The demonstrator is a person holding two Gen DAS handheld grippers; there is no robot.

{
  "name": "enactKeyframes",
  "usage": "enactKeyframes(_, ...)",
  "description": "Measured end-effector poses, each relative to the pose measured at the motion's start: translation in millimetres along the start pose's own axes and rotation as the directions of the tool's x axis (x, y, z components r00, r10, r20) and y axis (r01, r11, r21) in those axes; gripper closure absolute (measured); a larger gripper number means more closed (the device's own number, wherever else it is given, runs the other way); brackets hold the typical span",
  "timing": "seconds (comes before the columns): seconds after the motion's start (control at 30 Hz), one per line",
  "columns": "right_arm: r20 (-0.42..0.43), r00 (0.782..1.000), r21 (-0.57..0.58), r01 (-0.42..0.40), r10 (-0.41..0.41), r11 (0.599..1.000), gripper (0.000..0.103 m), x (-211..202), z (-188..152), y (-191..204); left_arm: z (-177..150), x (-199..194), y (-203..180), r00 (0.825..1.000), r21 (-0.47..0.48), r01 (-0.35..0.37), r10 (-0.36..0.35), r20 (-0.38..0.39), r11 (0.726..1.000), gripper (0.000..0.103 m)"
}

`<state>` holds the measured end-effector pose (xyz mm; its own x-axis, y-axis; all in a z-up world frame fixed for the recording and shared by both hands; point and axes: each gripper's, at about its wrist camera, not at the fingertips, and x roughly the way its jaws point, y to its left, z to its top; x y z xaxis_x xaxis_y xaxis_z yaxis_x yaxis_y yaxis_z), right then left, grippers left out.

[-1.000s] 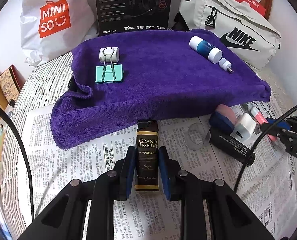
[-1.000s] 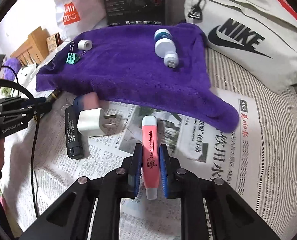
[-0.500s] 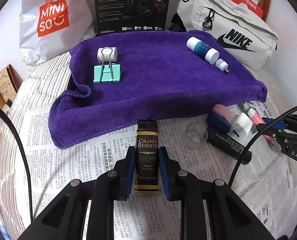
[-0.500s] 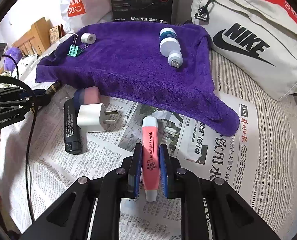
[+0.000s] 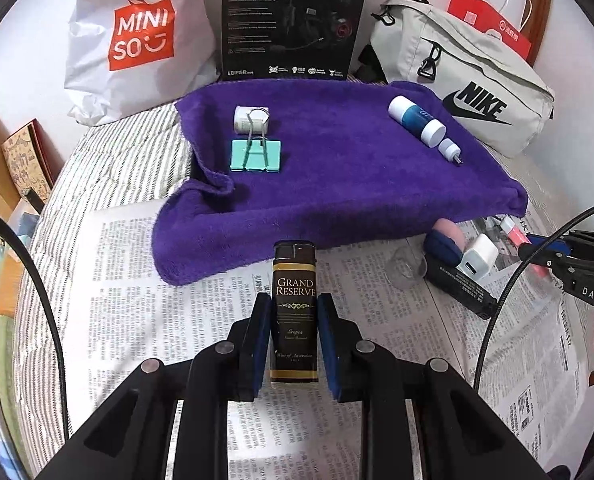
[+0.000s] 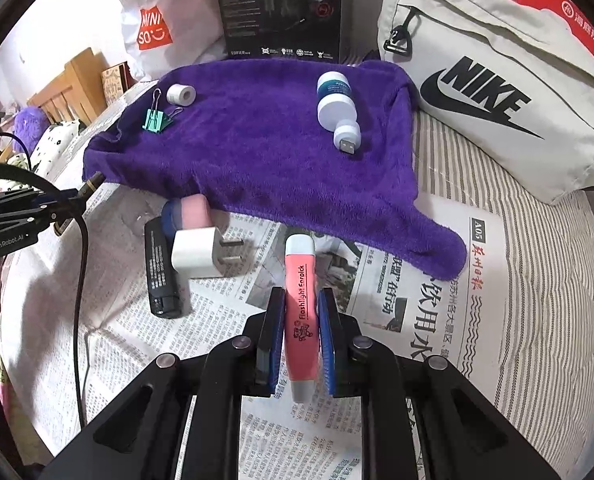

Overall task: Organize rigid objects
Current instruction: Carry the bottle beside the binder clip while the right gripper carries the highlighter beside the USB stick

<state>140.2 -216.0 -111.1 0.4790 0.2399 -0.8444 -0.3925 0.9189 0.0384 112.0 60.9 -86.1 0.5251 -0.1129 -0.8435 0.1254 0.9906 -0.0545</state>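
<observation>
My left gripper is shut on a black and gold lighter marked Grand Reserve, held above the newspaper in front of the purple towel. My right gripper is shut on a pink flashlight earpick. On the towel lie a teal binder clip, a white tape roll, a white and blue bottle and a small white USB light. On the newspaper lie a white charger plug, a black lighter and a pink and blue eraser.
A Miniso bag, a black headset box and a grey Nike bag line the back. A small clear cup sits on the newspaper. Striped bedding surrounds the paper. Wooden furniture stands at the left.
The left gripper has risen and drawn back a little with the lighter, so the towel looks smaller and farther. The right gripper has hardly moved with the pink earpick.
</observation>
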Motion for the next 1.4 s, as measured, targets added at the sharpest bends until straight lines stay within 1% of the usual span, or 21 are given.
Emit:
enactKeyframes(0.43,0.022,0.999,0.024,-0.042,0.042,0.999,0.086,-3.7,19.6,-0.9,3.9,-9.3,3.3,1.000,-0.008,0.021,-0.021,0.017,1.000,0.080)
enactKeyframes(0.67,0.034,0.998,0.017,-0.044,0.044,0.999,0.086,-2.7,33.2,0.0,12.1,-15.8,3.1,1.000,0.003,0.000,0.000,0.026,1.000,0.080)
enactKeyframes(0.87,0.042,0.998,0.016,-0.045,0.044,0.999,0.086,-1.6,46.6,-3.2,26.3,-23.2,5.2,0.999,0.016,-0.012,0.012,0.044,1.000,0.080)
enactKeyframes(1.03,0.048,0.998,0.016,-0.047,0.046,0.999,0.086,1.9,59.7,-6.1,42.2,-21.2,7.0,0.999,0.029,-0.014,0.012,0.050,0.999,0.080)
enactKeyframes(1.17,0.046,0.998,0.014,-0.045,0.044,0.999,0.086,7.8,70.7,-9.5,55.4,-13.7,8.0,0.999,0.036,-0.020,0.018,0.048,0.999,0.080)
enactKeyframes(1.3,0.043,0.998,0.005,-0.040,0.040,0.999,0.086,15.0,82.2,-12.2,67.5,-3.7,9.6,0.999,0.037,0.000,-0.001,0.040,0.999,0.080)
enactKeyframes(1.4,0.036,0.999,0.003,-0.036,0.036,0.999,0.086,21.8,88.1,-13.6,76.6,4.3,7.7,0.999,0.050,0.001,-0.002,0.035,0.999,0.080)
